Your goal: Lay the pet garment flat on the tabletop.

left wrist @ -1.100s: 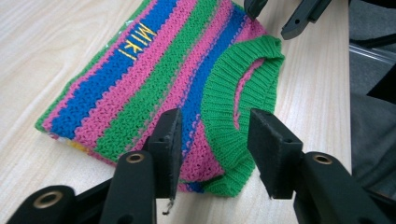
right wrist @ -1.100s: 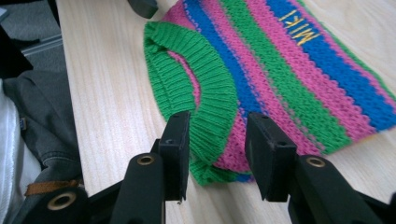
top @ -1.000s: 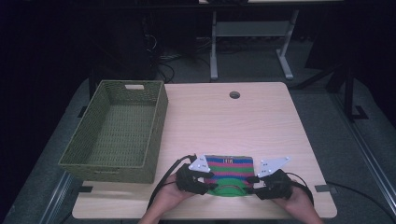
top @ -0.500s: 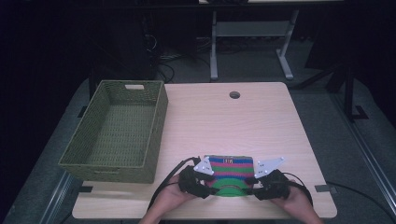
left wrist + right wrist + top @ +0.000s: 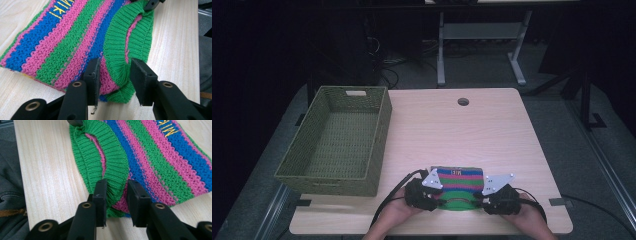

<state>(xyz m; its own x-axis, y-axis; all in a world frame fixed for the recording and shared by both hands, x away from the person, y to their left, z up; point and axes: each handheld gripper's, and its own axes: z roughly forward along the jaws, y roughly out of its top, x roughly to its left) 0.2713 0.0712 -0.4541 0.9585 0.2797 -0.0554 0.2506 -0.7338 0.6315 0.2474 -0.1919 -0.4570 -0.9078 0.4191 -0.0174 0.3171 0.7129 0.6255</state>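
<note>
striped knit garment (image 5: pixel 458 182) lies flat at the near edge of the counter (image 5: pixel 452 130), between the two hands, its green ribbed band toward the person; left gripper (image 5: pixel 113 75) has just been closing, jaws straddling the band's corner with a gap visible beside one pad, so not yet clenched on it; right gripper (image 5: pixel 115 192) has just been closing too, the ribbed edge bunched between its pads, though whether they press on it cannot be told; risk, left side: jaws may catch one layer only, or slip off the stretchy rib, so the garment sags or twists on lifting; risk, right side: uneven closing may drag the knit off the counter edge; wicker basket (image 5: pixel 337 142) stands well apart at the left, empty.
</note>
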